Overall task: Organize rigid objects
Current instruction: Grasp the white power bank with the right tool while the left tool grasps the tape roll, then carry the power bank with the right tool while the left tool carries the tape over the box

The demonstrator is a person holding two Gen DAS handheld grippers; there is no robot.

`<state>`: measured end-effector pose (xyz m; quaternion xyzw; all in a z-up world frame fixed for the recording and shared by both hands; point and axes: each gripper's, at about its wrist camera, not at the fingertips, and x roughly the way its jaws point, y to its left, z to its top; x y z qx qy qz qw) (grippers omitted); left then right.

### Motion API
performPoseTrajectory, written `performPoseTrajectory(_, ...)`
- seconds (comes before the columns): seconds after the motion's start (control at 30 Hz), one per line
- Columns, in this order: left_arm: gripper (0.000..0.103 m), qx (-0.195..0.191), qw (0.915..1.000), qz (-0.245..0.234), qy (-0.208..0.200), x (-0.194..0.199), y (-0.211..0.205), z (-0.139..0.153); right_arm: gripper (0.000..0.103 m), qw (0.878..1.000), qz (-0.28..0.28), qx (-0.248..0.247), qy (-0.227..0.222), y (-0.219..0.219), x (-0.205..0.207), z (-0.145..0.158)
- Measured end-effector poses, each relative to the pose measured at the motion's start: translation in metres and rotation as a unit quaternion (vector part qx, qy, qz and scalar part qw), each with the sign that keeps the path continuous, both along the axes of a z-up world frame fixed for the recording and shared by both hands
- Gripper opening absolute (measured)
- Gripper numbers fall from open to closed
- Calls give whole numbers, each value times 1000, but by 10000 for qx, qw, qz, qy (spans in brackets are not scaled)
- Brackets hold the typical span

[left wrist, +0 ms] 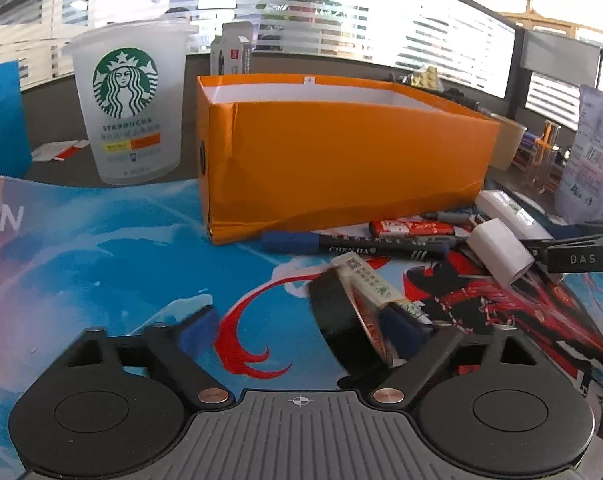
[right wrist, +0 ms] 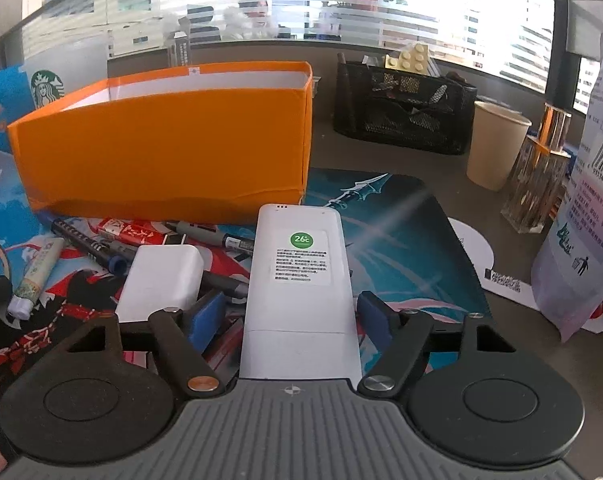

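**Left gripper** [left wrist: 301, 328]: angled down over the printed desk mat [left wrist: 121, 264]. Jaws stand apart; a black tape roll [left wrist: 341, 320] sits tilted on edge against the inside of the right-hand blue pad [left wrist: 401, 328], blurred. The left-hand pad is clear of it. No grasp.

**Right gripper** [right wrist: 289, 316]: angled down likewise. A white remote control [right wrist: 299, 280] lies lengthwise between the blue pads [right wrist: 205, 316], its green-dot label facing up. A gap shows on each side; released, not clamped.

**Orange box** [right wrist: 173, 152]: open-topped, on the mat's far part, white inside.

**Loose items in front of the box:** a white charger [right wrist: 161, 280] just left of the remote; a blue-capped marker [left wrist: 341, 244]; a red packet [left wrist: 413, 227]; a small tube [right wrist: 35, 276], which touches the tape roll in the left wrist view.

**Surroundings:** Starbucks cup [left wrist: 129, 108] left of the box; black mesh organizer [right wrist: 401, 108], paper cup [right wrist: 497, 144] and clear bottle [right wrist: 541, 172] to its right.
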<state>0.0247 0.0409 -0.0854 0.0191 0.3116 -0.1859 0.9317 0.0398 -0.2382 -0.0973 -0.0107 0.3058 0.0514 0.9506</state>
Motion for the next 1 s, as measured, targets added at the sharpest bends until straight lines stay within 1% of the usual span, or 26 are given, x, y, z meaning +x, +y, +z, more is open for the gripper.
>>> performPoseTrajectory(0.03,64,-39,10000,-32,-4,0,1,1,57,10000,-36,-12,-20,0,0,0)
performPoseTrajectory(0.07,49,-137,9998,-110,33,0,2,2,51,9999,-89,-37,-40,0,-1,1)
performPoseTrajectory(0.1,39,-253,9994,-213,91,0,2,3,51,9999,-124,-24,-49,-1,0,1)
performPoseTrajectory(0.13,39,-311,9991,-275,130,1,2,3,51,9999,-123,-12,-43,-1,0,1)
performPoseTrajectory(0.23,36,-259,9991,-317,82,-1,-1,2,51,9999,-119,-16,-40,-1,1,1)
performPoseTrajectory(0.3,21,-361,9983,-439,157,-1,-1,2,51,9999,-113,-12,-37,-2,1,1)
performPoseTrajectory(0.37,14,-269,9987,-400,167,-1,-1,2,51,9999,-116,-15,-40,-2,1,1)
performPoseTrajectory(0.4,14,-243,9989,-382,153,0,0,2,51,9999,-117,-12,-42,-2,1,1)
performPoseTrajectory(0.5,14,-405,9983,-316,271,5,7,2,51,9999,-136,14,-46,-2,2,1)
performPoseTrajectory(0.8,14,-342,9990,-128,272,12,15,3,50,9996,-201,143,-112,-1,-2,1)
performPoseTrajectory(0.87,14,-347,9990,-120,244,12,17,6,50,9995,-198,222,-108,-3,-2,1)
performPoseTrajectory(1.0,14,-372,9991,-82,203,12,20,11,50,9972,-249,699,-72,-13,-1,2)
